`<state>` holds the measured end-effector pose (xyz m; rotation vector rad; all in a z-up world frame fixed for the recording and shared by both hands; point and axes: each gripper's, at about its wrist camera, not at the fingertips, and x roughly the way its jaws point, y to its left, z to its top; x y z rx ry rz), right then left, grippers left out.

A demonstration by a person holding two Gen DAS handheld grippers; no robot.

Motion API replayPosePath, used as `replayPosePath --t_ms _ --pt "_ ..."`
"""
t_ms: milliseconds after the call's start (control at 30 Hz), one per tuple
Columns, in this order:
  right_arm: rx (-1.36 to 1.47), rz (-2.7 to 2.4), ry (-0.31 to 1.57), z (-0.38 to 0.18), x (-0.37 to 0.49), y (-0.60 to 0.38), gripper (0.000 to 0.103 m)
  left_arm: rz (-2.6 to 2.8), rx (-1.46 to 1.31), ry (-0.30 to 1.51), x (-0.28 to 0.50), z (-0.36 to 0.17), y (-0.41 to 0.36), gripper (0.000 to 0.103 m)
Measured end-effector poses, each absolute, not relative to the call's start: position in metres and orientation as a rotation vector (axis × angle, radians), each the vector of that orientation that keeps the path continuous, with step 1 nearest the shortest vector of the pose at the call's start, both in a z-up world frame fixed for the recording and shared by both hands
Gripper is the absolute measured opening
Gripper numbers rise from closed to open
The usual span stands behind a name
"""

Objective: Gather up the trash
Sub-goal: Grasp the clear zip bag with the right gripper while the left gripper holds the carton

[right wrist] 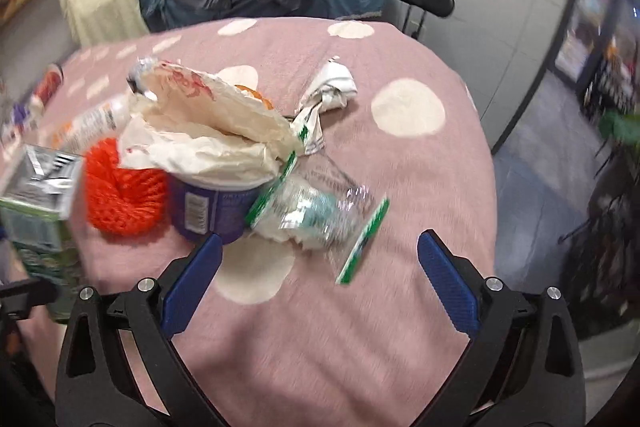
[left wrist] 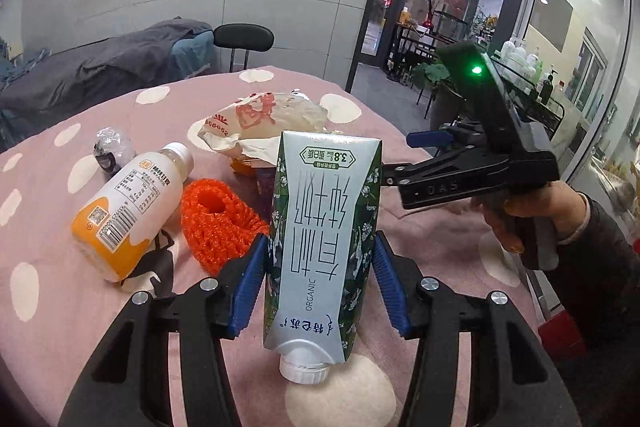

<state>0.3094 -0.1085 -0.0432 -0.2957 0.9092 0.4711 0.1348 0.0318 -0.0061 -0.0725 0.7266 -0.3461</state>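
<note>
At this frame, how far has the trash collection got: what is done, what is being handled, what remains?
Done: nothing visibly; no bin shows in either view. In hand: the left gripper clamps the green-and-white milk carton, cap end toward the camera. The right gripper is open and empty above the pink dotted tablecloth. Left: the orange-and-white plastic bottle, orange foam net, crumpled white bag, purple cup and clear green-edged wrapper.

On the pink spotted tablecloth (right wrist: 400, 39) lie one milk carton (left wrist: 324, 239), one orange-labelled plastic bottle (left wrist: 128, 211), one orange net ball (left wrist: 216, 219) beside the bottle, one purple tub (right wrist: 208, 207), one white plastic bag (right wrist: 208, 131) draped over the tub, one clear wrapper with green edges (right wrist: 320, 215), one crumpled paper wad (right wrist: 332, 87), and one small foil-wrapped lump (left wrist: 110, 147) behind the bottle.
</note>
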Motion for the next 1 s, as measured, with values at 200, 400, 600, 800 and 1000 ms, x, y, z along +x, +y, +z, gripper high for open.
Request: replayPosePath --t_ms 200,400,600,800,1000 --pt "-0.366 0.501 0.990 -0.061 0.335 -0.094 0.048 -0.350 -0.110 0.706 0.126 -0.007 0.040 0.052" --pt "-0.266 0.518 0.941 -0.044 0.319 -0.117 0.031 -0.360 -0.131 0.689 0.123 -0.006 0.039 0.052" --pt "-0.206 0.488 0.887 -0.029 0.289 -0.142 0.023 -0.392 -0.134 0.660 0.121 0.002 0.026 0.052" --pt "-0.100 0.419 0.813 -0.011 0.254 -0.187 0.023 -0.441 -0.128 0.640 0.125 0.008 0.003 0.052" --pt "0.006 0.287 0.780 -0.002 0.228 -0.257 0.023 -0.508 -0.117 0.615 0.132 0.018 -0.032 0.052"
